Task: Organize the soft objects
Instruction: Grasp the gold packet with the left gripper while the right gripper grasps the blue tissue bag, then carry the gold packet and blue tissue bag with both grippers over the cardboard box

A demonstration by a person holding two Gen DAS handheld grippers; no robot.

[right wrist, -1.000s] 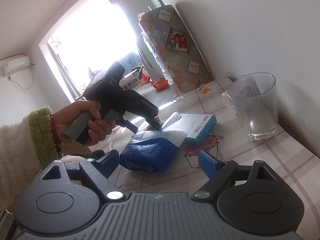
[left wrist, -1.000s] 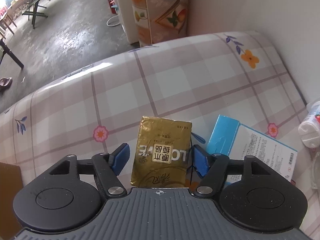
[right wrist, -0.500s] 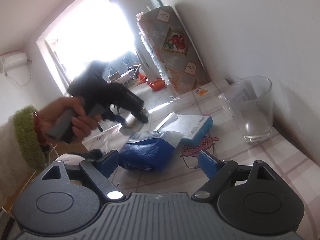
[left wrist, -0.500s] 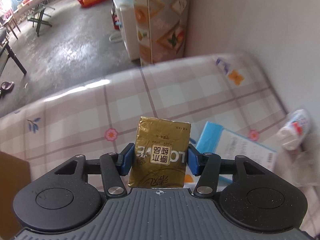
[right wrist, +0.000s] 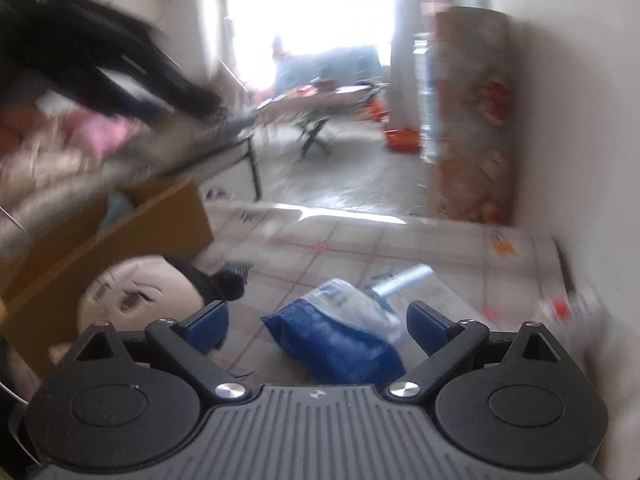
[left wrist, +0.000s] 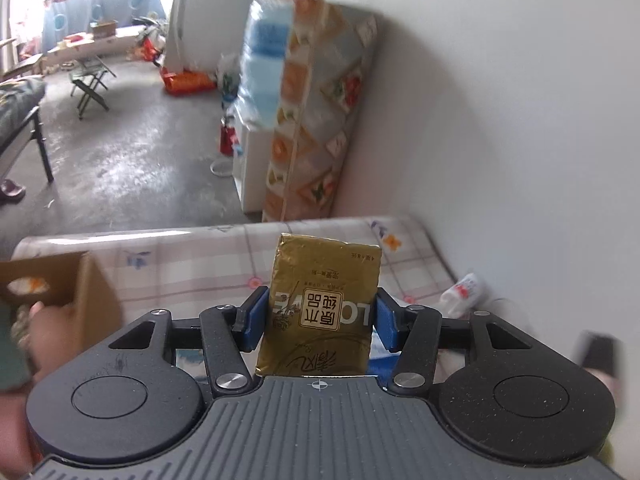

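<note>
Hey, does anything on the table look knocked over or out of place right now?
Yes. A small white bottle with red print lies tipped on its side near the wall. The blue pouch sits slumped and crumpled in front of the open right gripper. The gold packet is held upside down.

The gold packet [left wrist: 320, 312] shows upside-down "LO", partly hidden, and a Chinese-character label

A checked, flower-printed surface [right wrist: 400, 248] carries a blue packet [right wrist: 336, 344] at 6 o'clock, a pale blue box [right wrist: 404, 280] just beyond it, a plush doll [right wrist: 132, 296] and cardboard box [right wrist: 120, 232] toward 9.
</note>
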